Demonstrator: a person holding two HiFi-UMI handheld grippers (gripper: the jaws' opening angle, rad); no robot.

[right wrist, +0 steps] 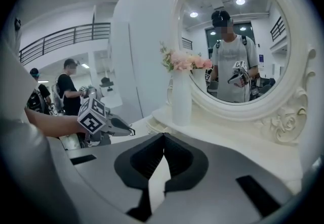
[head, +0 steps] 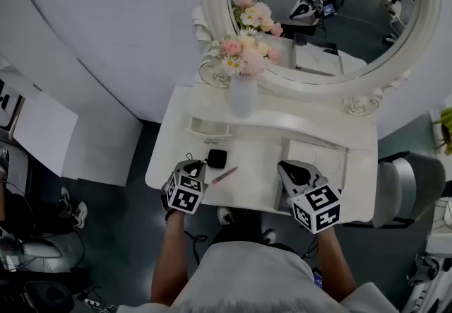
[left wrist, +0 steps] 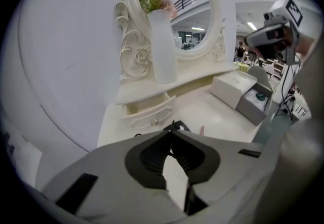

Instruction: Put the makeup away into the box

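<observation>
Grippers sit nearest, at the table's front edge. The left gripper point(left wrist: 172, 128) has its jaws pinched almost together on a thin dark stick point(left wrist: 172, 124) that pokes out past the tips; I cannot tell what kind of makeup it is. The gripper appears to be held clear of the table point(head: 176, 149), probably so the stick can cross to the box without dragging. The right gripper point(right wrist: 163, 137) has its jaws together with nothing between them. It hovers at the box's near side, perhaps ready to steady it.

Just beyond the left tips, a black compact point(head: 217, 158) and a pink pencil point(head: 224, 175) lie on the table, apart from the box, so they look still to be put away. The box point(left wrist: 233, 89) stands at the right and seems open, with a small dark thing point(left wrist: 259, 96) inside. Farther back are a part-open drawer point(head: 208, 128), the vase point(head: 241, 96) and the mirror point(head: 353, 29).
</observation>
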